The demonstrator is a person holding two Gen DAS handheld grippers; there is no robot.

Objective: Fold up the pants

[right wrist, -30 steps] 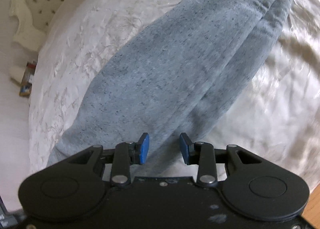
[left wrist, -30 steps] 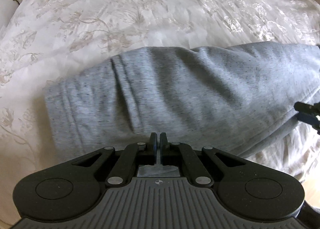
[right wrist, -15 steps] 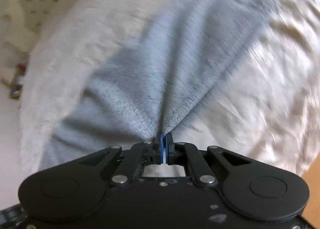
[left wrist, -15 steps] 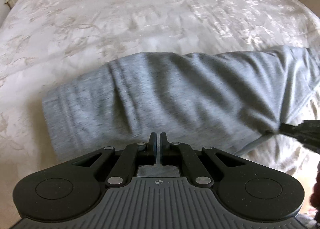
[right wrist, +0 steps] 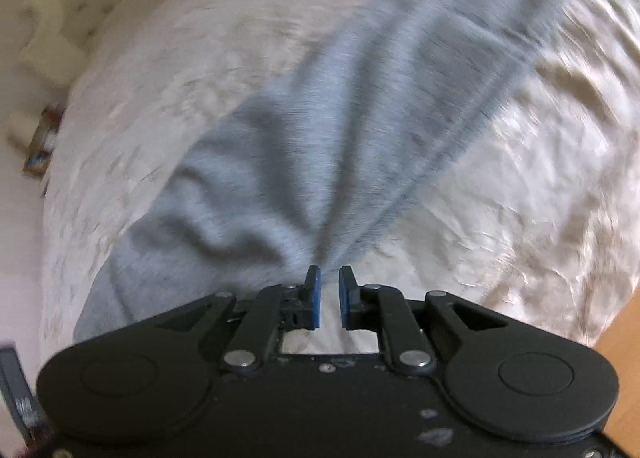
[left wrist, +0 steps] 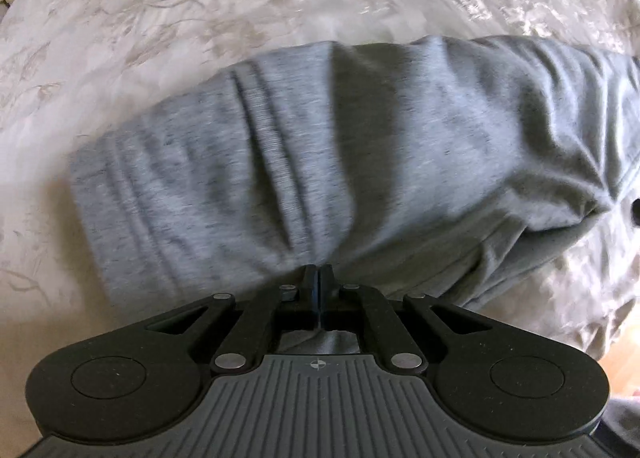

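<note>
Left gripper point(left wrist: 319, 272) angled steeply down, jaws shut, right gripper point(right wrist: 329, 278) jaws opening, seemingly gripping nothing

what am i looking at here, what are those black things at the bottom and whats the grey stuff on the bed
These are two views from small cameras, each fixed on a handheld pair of tongs that a person carries, one per hand; there is no robot arm. The black shapes at the bottom are the tongs themselves.

The grey stuff is a pair of sweatpants lying on a bed with a pale patterned bedspread.

In the left wrist view, the left tongs are shut on an edge of the pants. In the right wrist view, the right tongs, with blue pads, are opening. Fabric bunches towards them, but the pads are not pressing on it.
</note>
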